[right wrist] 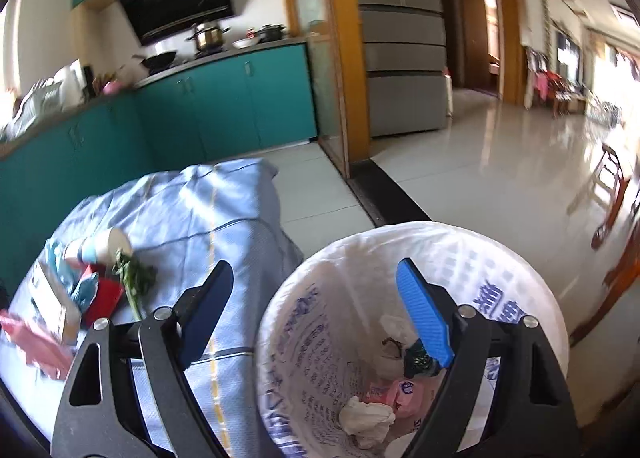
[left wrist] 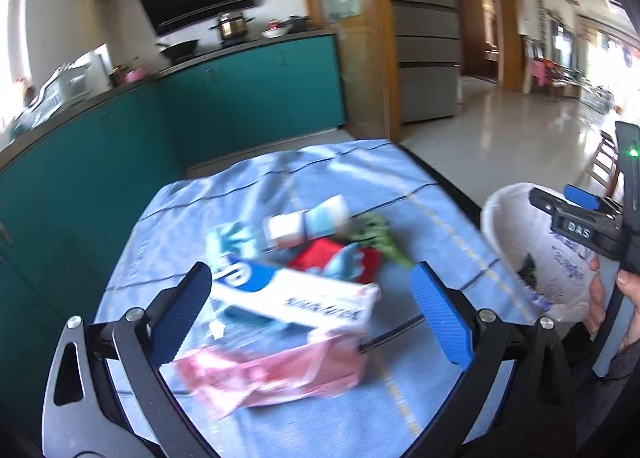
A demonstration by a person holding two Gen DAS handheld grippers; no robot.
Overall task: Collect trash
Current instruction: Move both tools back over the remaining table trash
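Your left gripper (left wrist: 312, 298) is spread wide and holds nothing; its jaws frame the trash pile on the desk (left wrist: 420, 194), which is covered with a blue cloth. The nearest items are a white-and-blue carton (left wrist: 304, 294) and a pink wrapper (left wrist: 272, 374), both lying between the open jaws, so either is positioned for a direct closing grasp. Behind them lie a paper cup (left wrist: 320, 214) on its side, a red box (left wrist: 320, 258) and a green vegetable scrap (left wrist: 380, 238). Your right gripper (right wrist: 316, 310) is also wide open and grips nothing; it hovers over the near rim of the bin (right wrist: 520, 258), lined with a white printed bag and already holding crumpled waste. The bin stands just beside the desk edge, which keeps the transfer path short. Expect the thin wrapper to deform when gripped.
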